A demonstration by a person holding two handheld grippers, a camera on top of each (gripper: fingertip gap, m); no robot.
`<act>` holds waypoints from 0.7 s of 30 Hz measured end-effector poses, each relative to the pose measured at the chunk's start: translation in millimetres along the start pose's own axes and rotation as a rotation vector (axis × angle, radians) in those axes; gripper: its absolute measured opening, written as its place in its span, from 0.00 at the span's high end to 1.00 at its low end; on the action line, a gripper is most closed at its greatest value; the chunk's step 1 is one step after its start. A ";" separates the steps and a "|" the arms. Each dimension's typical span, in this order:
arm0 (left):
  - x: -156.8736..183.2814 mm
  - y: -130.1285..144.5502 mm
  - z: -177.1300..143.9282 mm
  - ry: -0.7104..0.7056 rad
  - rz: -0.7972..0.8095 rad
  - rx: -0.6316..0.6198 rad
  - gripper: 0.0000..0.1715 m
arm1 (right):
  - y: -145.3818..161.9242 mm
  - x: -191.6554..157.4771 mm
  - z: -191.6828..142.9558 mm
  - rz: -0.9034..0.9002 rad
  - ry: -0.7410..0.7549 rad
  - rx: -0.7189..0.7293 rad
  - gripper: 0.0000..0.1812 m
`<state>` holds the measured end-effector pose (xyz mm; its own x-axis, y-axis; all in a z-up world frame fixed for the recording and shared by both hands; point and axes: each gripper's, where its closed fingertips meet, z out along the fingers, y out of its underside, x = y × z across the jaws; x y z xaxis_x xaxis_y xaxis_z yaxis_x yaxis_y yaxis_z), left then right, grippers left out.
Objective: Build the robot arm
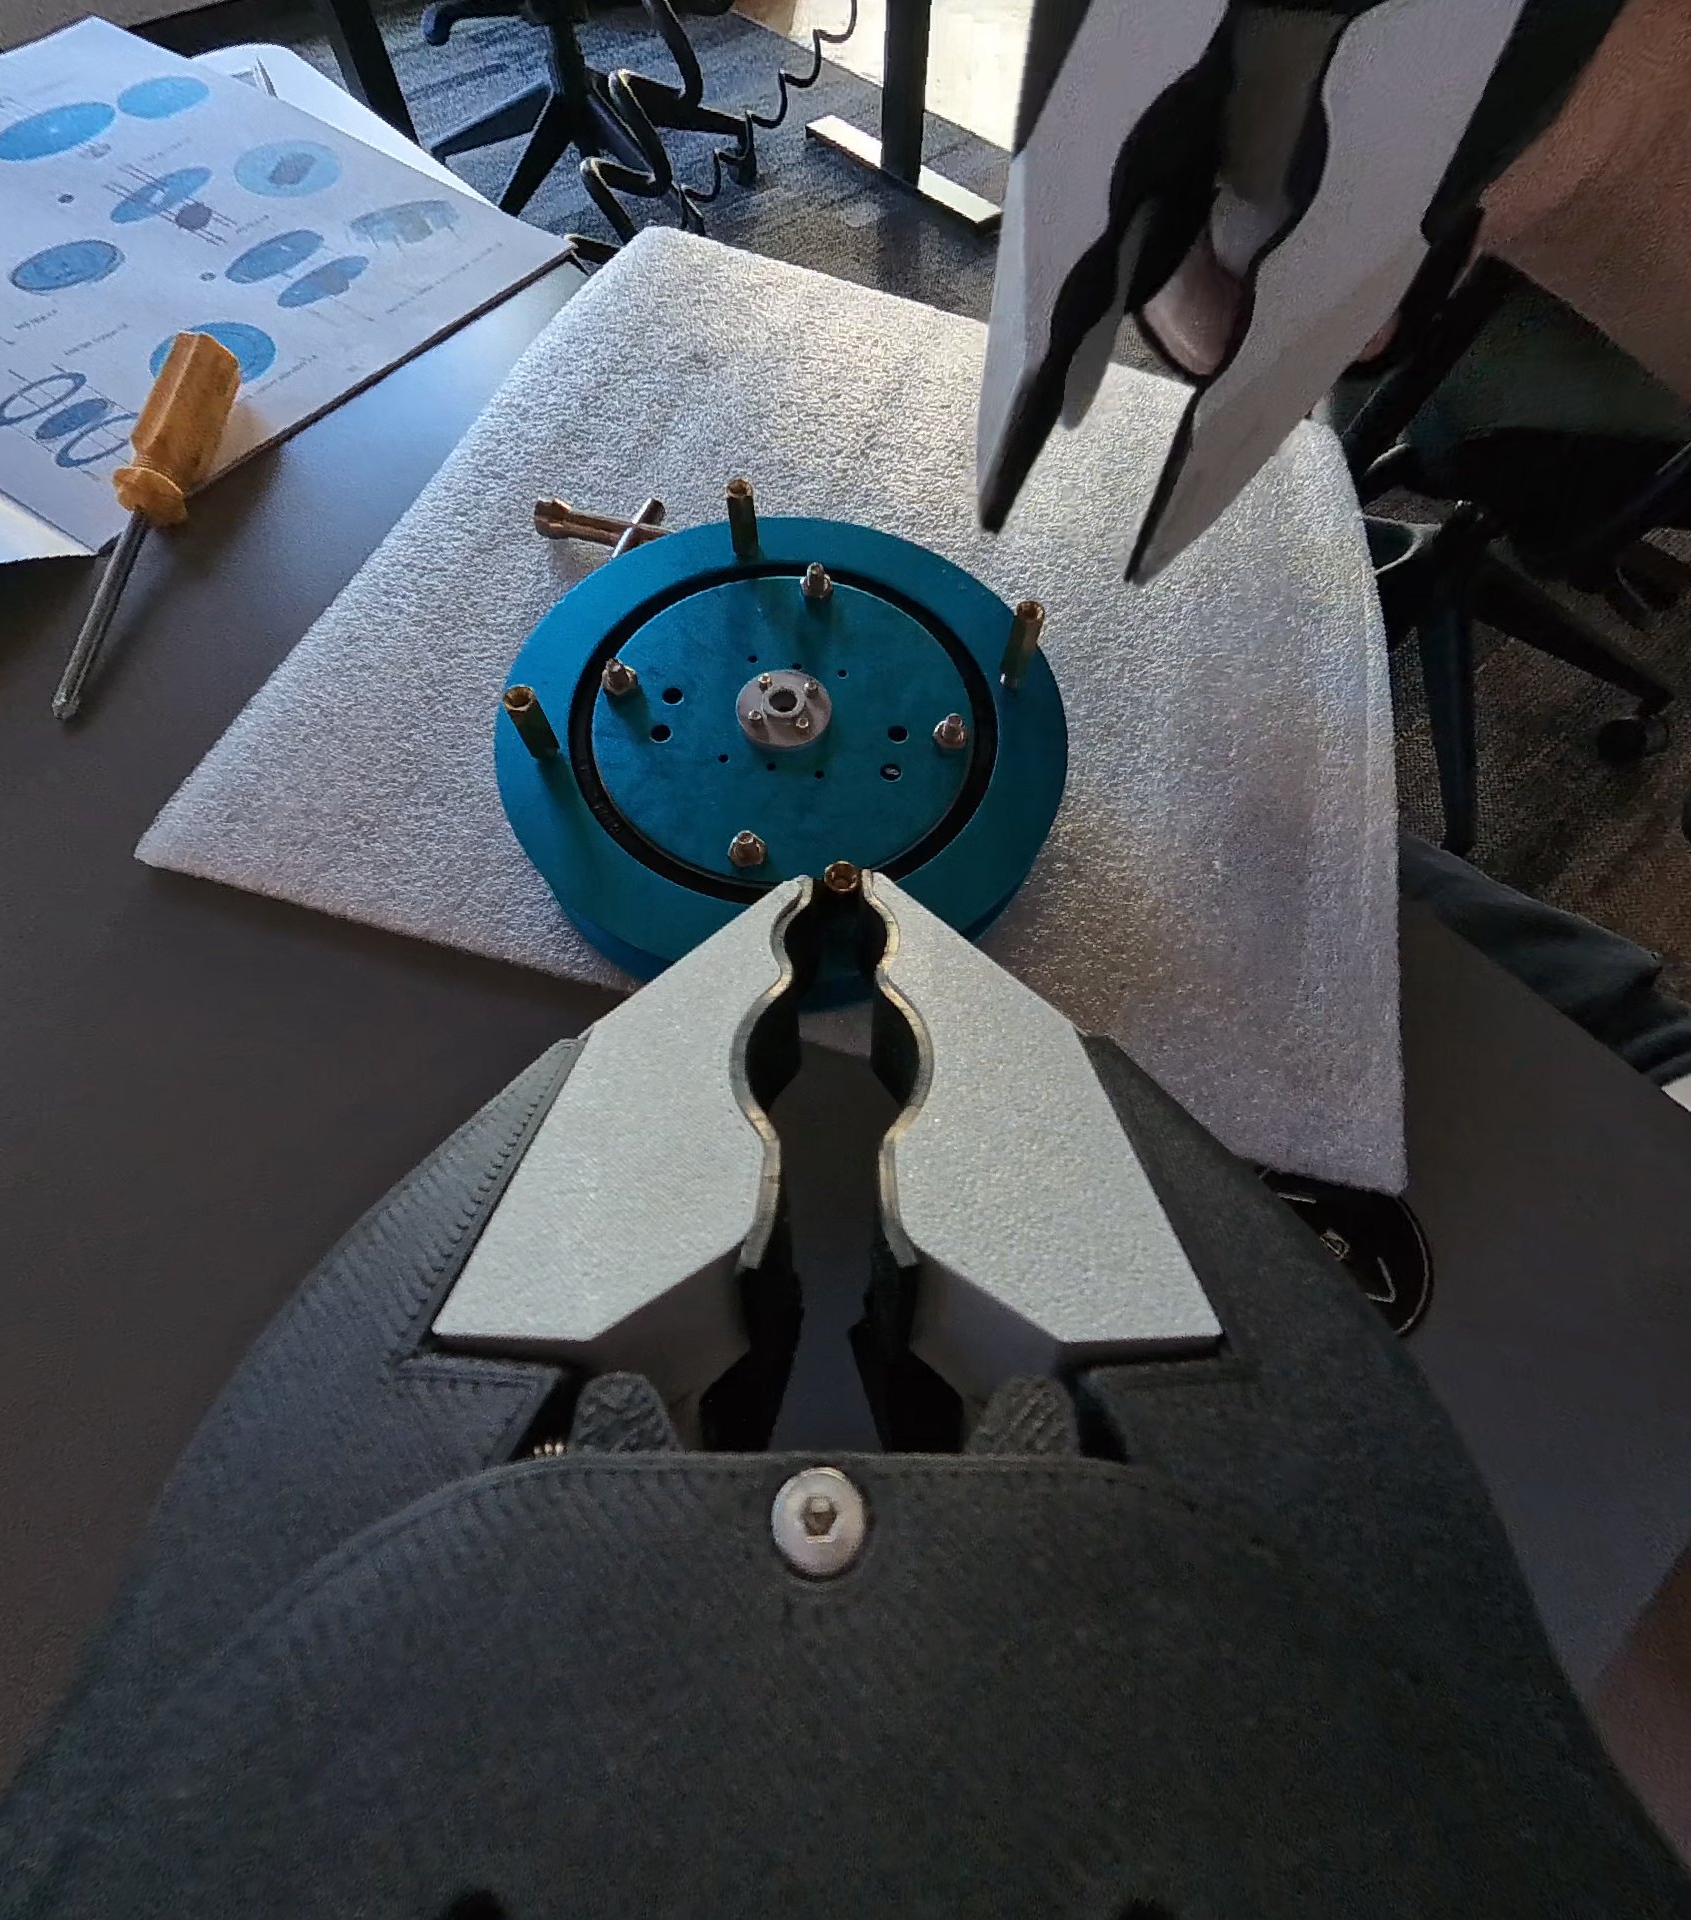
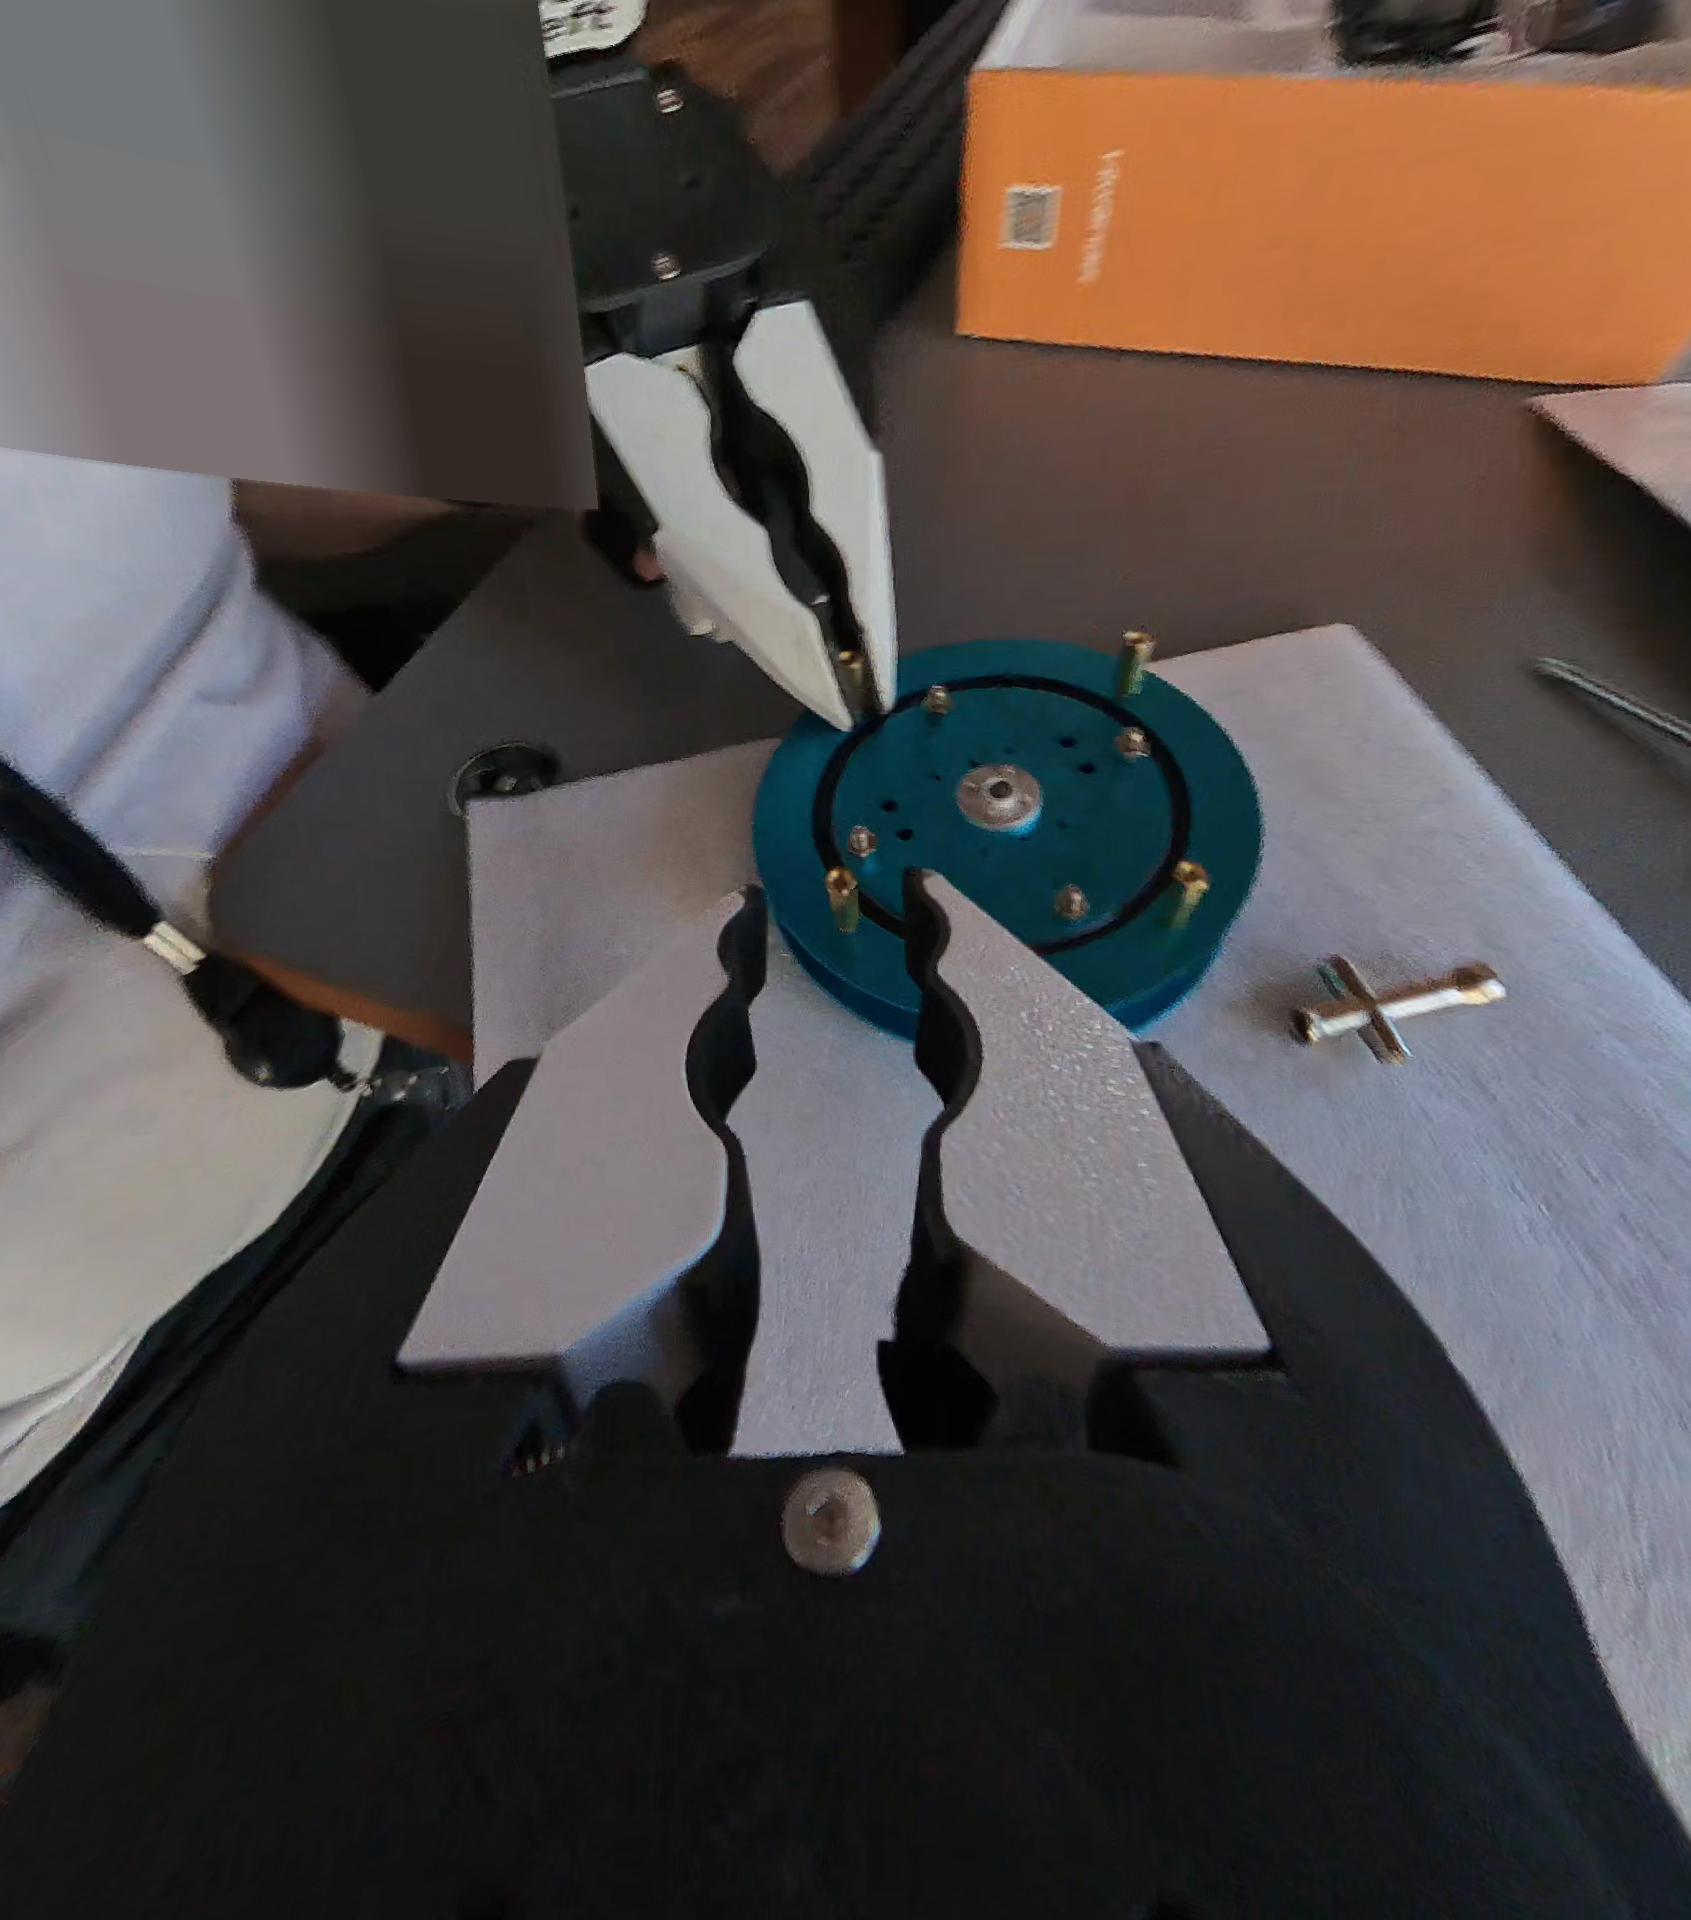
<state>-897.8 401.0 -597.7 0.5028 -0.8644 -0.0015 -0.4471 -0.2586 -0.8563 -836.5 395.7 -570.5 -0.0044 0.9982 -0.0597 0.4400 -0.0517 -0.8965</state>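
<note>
Standoff (image 1: 839,883), brass, at the blue disc's (image 1: 779,758) rim: your left gripper (image 1: 836,883) has its jaws pinched narrow on it. Right gripper (image 2: 836,894): jaws apart, empty, above the disc. Cross wrench (image 2: 1397,1008) just beside the disc. Risk: tilting could cross-thread the standoff.

The left tool (image 1: 839,881) reaches up from the bottom centre of the left wrist view, its grey fingers (image 1: 675,1122) drawn nearly together at the tips around a brass standoff (image 1: 839,879). In the right wrist view it slants down from the upper left. The right tool (image 2: 836,888) fills the lower middle of its own view, fingers (image 2: 602,1164) parted and holding nothing. It hangs at the upper right of the left wrist view, tips down, with a bare forearm (image 1: 1672,208) behind.
</note>
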 end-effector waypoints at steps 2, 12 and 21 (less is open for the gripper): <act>0.0 0.1 0.1 -0.001 0.001 0.000 0.97 | 3.3 -0.6 7.3 -0.024 -0.072 -0.047 0.88; -0.6 0.0 0.3 -0.008 0.004 0.000 0.97 | 12.1 3.3 21.9 0.092 0.001 -0.110 0.97; -1.5 0.0 0.5 -0.043 0.037 -0.001 0.97 | 13.4 9.6 19.2 0.356 0.569 0.089 0.97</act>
<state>-898.2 402.4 -597.9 0.5175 -0.8539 -0.0553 -0.4664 -0.2273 -0.8549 -847.9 404.1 -591.5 0.6114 0.7790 -0.1391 0.2514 -0.3578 -0.8993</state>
